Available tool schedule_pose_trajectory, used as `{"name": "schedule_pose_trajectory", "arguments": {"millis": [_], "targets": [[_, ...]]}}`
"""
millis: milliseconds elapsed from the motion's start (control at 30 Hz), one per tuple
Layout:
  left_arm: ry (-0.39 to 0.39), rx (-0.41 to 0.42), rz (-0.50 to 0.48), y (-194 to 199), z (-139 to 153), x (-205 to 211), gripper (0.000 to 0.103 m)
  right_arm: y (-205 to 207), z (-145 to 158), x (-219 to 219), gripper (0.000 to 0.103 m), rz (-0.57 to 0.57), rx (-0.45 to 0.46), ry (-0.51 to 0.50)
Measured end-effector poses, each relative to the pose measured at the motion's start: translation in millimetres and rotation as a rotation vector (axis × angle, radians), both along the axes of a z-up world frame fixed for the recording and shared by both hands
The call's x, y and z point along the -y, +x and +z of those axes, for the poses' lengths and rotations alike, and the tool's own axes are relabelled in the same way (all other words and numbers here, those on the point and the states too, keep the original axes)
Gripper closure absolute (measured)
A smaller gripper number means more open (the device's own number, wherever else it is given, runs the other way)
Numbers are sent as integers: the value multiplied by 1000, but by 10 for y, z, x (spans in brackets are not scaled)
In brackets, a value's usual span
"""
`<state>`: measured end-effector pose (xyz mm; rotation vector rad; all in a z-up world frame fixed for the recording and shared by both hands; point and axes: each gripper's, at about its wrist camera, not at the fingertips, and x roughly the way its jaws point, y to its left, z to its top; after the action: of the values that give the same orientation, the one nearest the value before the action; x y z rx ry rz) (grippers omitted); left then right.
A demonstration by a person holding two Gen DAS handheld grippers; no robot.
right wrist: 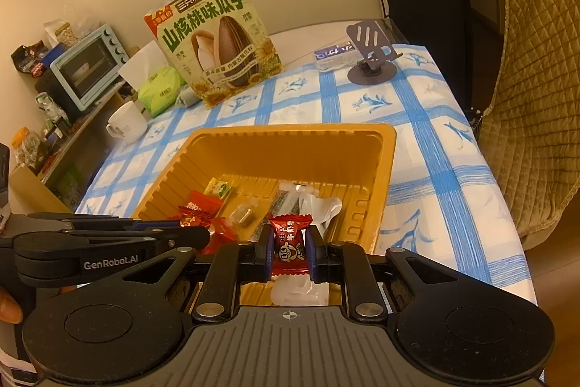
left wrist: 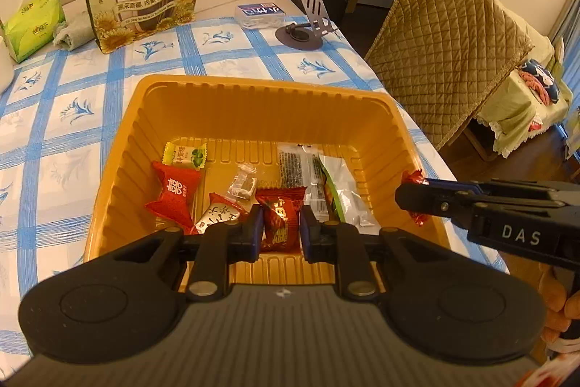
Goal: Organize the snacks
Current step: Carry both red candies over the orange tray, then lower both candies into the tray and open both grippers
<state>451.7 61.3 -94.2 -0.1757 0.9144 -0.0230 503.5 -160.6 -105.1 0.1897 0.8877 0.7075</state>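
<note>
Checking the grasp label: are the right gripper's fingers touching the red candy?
Touching. The right wrist view shows the right gripper with both fingers pressed against the sides of the red candy, held above the tray.

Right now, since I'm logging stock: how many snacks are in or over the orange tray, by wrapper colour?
Red candies: 3, one in the left gripper, one in the right gripper, one loose
Red-and-silver candy: 1
Yellow-green candy: 1
Clear-wrapped candy: 1
Long packets: 2
Total: 8

Left tongs (left wrist: 281, 229) clamping red candy (left wrist: 280, 223) — over orange tray (left wrist: 253, 104)
</note>
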Motion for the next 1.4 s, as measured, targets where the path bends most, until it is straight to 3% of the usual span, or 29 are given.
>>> {"name": "schedule_pose_trajectory", "arguments": {"millis": [567, 1100, 1200, 1300, 1333, 1367, 1400], "targets": [[59, 18, 44, -97, 181, -305, 78, 49, 36, -190, 84, 49, 10, 6], [66, -7, 51, -106, 123, -394, 77, 69, -114, -520, 84, 130, -27, -43], [71, -8, 45, -101, 124, -388, 75, 64, -145, -545, 84, 139, -35, -53], [75, -9, 43, -99, 126, -375, 67, 67, -171, -572, 83, 147, -48, -56], [74, -9, 43, -101, 126, -374, 62, 67, -177, -581, 82, 147, -50, -62], [76, -9, 43, -103, 129, -370, 59, 67, -182, -589, 72, 144, -50, -74], [82, -8, 44, -109, 134, -365, 53, 65, -182, -589, 51, 137, -45, -84]]}}
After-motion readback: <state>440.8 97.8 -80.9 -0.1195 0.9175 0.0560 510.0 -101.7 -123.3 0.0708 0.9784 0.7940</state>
